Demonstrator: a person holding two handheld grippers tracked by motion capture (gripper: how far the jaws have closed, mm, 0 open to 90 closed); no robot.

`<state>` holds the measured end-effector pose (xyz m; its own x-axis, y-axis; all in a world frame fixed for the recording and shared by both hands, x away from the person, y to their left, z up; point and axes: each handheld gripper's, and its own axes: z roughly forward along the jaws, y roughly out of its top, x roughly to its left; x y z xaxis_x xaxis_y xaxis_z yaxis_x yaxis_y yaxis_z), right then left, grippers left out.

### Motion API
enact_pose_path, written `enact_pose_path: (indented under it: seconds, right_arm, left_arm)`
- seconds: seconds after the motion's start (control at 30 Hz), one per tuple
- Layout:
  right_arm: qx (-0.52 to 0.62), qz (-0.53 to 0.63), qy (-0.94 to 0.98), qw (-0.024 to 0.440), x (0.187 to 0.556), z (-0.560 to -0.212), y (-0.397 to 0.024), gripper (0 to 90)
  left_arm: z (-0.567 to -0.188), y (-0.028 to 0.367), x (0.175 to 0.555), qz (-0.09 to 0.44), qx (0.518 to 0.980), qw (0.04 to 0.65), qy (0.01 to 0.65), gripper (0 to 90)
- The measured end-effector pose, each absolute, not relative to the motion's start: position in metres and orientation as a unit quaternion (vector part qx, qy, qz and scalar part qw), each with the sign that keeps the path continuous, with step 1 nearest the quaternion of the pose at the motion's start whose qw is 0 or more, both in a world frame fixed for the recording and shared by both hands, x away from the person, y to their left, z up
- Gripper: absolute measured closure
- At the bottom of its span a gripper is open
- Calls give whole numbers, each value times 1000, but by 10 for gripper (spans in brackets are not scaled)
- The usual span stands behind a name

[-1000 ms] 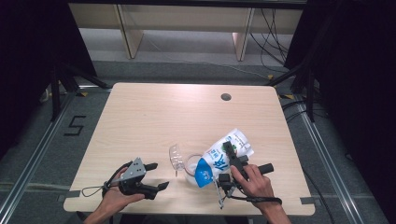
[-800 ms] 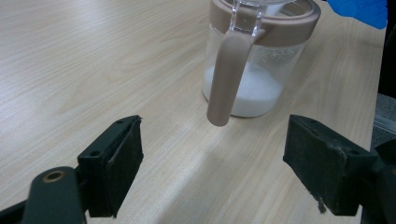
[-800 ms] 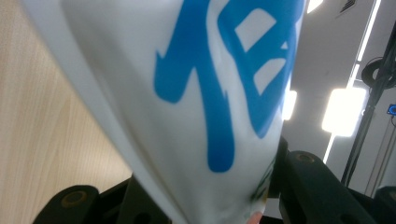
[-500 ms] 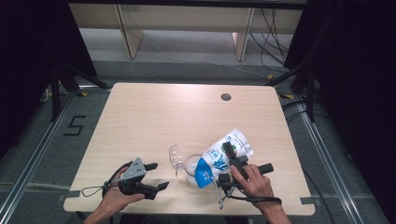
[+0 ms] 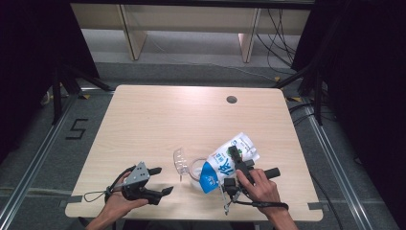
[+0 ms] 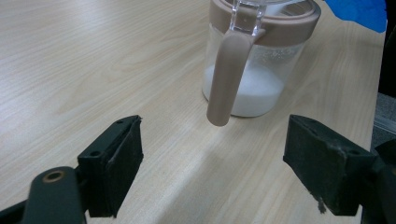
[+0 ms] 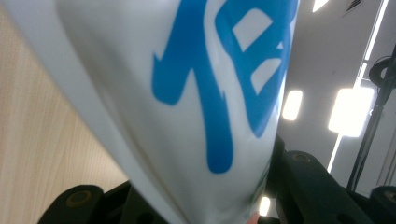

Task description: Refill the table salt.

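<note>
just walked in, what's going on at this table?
A person works two handheld grippers. The right gripper is shut on a white and blue bag, tipped over a clear jar with a beige rim and handle, its lid open. The jar holds some white powder. The left gripper rests open nearby, aimed at the jar's handle.

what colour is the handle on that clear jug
The jug handle is a muted pinkish-brown, matching the rim band; clearest in the left gripper view.

Bright even overhead light on the table (image 5: 158,120), dark surroundings; blurred close-up bag (image 7: 196,93), glaring ceiling lamps (image 7: 350,109).
</note>
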<state>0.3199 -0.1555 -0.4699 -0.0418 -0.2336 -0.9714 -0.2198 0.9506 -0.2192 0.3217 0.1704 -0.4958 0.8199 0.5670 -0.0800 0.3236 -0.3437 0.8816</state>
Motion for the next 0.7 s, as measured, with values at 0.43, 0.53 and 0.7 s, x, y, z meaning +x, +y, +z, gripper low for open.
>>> enact_pose_path:
  seconds: [0.43,0.53,0.7]
  right_arm:
    - [-140,-2,728,671,320,-470,-157,680]
    - [-140,3,727,673,322,-471,-157,681]
    - [-142,1,727,672,322,-470,-157,681]
  left_arm:
    - [-496,170,321,123,811,501,276,190]
    - [-496,171,322,123,812,500,275,190]
    - [-496,170,321,123,811,500,278,190]
